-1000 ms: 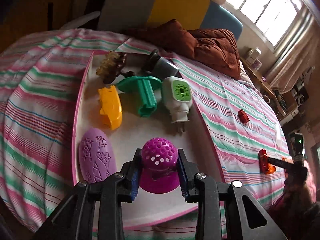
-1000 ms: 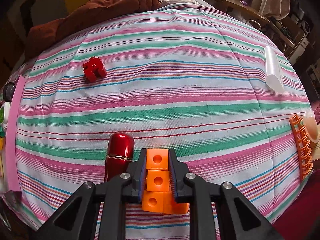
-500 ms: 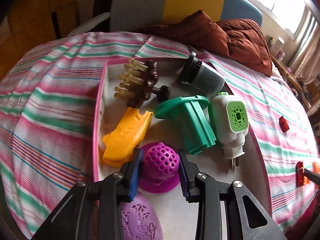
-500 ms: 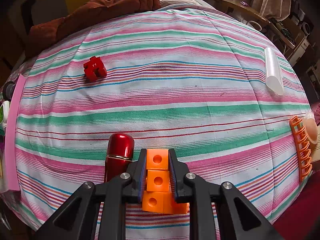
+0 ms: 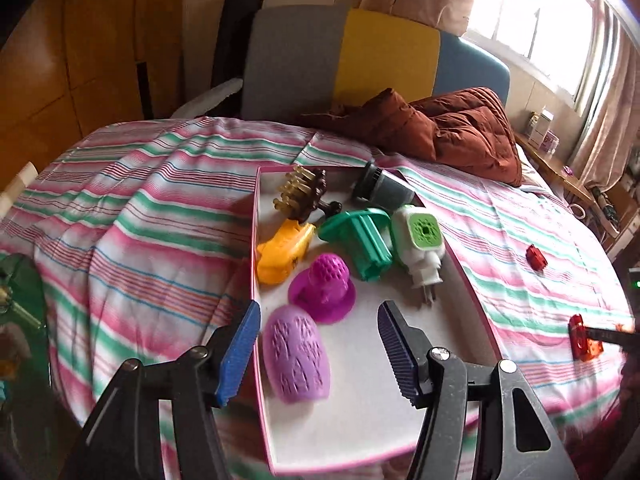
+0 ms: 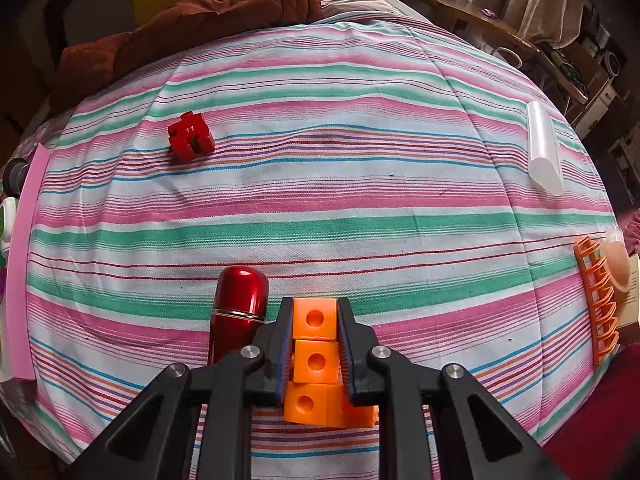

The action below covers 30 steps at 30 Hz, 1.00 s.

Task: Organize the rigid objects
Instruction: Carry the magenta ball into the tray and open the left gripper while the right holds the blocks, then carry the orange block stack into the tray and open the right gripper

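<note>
A pink-rimmed white tray [image 5: 452, 344] lies on the striped bed. In it sit a magenta perforated dome [image 5: 325, 287], a lilac oval pad [image 5: 297, 353], a yellow piece [image 5: 282, 255], a green flanged piece [image 5: 360, 240], a white-green plug-in [image 5: 420, 246], a brown comb [image 5: 302, 196] and a grey cylinder [image 5: 380, 186]. My left gripper [image 5: 316, 346] hangs above the tray's near part, its jaws opening, with nothing pressed between them. My right gripper [image 6: 314, 346] is shut on an orange block stack [image 6: 314, 354] resting on the bedspread, beside a red metallic capsule [image 6: 238, 310].
A red puzzle cube [image 6: 190, 136], a clear tube [image 6: 542, 148] and an orange rack [image 6: 598, 296] lie on the bedspread. A brown quilt [image 5: 440, 128] is bunched by the headboard. The tray's pink edge [image 6: 26, 272] shows at far left of the right wrist view.
My left gripper carried the magenta dome deeper into the tray, let go of it, and pulled back and up with its jaws spread. The right gripper has not moved.
</note>
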Available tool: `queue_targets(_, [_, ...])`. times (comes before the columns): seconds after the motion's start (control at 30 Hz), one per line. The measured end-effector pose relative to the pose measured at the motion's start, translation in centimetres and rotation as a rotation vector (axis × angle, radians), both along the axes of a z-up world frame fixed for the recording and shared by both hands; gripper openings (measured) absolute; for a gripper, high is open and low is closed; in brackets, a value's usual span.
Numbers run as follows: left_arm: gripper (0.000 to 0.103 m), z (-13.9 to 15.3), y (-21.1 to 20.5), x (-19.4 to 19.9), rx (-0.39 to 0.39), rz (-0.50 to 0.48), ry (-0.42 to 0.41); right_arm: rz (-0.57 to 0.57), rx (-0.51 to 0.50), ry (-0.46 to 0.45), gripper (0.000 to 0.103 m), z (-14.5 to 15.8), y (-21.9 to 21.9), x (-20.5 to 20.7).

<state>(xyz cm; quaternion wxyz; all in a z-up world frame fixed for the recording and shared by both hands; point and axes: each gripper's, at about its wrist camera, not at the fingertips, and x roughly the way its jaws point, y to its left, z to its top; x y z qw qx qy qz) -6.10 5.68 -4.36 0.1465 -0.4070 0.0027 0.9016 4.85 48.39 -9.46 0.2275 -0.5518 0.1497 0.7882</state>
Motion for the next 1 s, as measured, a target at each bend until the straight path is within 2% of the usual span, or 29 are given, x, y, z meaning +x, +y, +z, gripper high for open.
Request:
queue_targets(0.1, [0.062,-0.2,0.4,2.1,-0.026,-0.016,-0.002,-0.026,0.0,0.012,0.019,0.4,0.1,0.3])
queue_targets(0.27, [0.062,-0.1,1.0,4.1,-0.044,-0.048,-0.005,-0.073,0.002,0.099,0.019,1.9,0.5,1.1])
queue_targets(0.43, [0.062,0.2,1.0,4.5,-0.044,-0.044,-0.003,-0.008,-0.009,0.223,0.019,4.1,-0.7,1.2])
queue_targets(0.57, [0.062,0.3,0.4,4.4,-0.034,-0.03,-0.005,0.101,-0.064,0.297,0.019,6.2,-3.8,0.5])
queue_targets(0.73, [0.062,0.2,-0.2,4.5,-0.023,-0.023,-0.011,0.299,-0.086,0.342,0.019,8.7,-10.4,-2.2])
queue_targets(1.0, [0.062,0.0,-2.2,4.5,0.0,0.019,-0.018,0.547,-0.176,0.323,0.019,8.1,-20.2,-6.5])
